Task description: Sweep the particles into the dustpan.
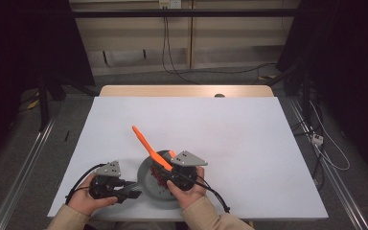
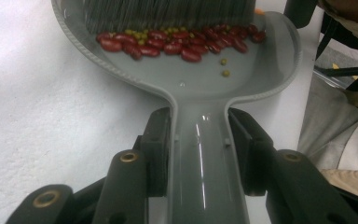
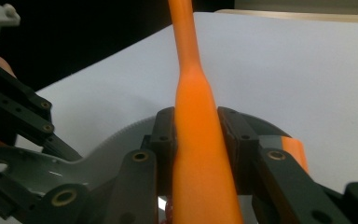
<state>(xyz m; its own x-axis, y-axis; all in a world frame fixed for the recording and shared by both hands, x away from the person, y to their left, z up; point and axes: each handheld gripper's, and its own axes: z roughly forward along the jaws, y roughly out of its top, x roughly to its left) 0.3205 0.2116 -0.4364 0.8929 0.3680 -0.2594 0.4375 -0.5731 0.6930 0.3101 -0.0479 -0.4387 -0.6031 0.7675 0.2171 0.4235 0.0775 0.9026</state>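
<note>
A grey dustpan [image 1: 148, 181] lies on the white table near the front edge. My left gripper [image 1: 127, 191] is shut on its handle, and the left gripper view shows the pads [image 2: 161, 140] pressing both sides of that handle [image 2: 205, 154]. Red beans [image 2: 168, 44] and a few small green peas [image 2: 224, 67] lie in a row inside the pan, against the grey bristles [image 2: 168, 14] of a brush. My right gripper [image 1: 175, 172] is shut on the brush's orange handle [image 1: 146, 143], which slants up and to the left. In the right gripper view the handle [image 3: 191, 93] runs between the jaws.
A white sheet [image 1: 230, 139] covers the table, with a wooden strip [image 1: 187, 91] along the far edge. Cables [image 1: 316, 139] and metal rails lie on the floor at both sides. Both hands are at the table's front edge, and a sleeve [image 2: 340, 135] is beside the pan.
</note>
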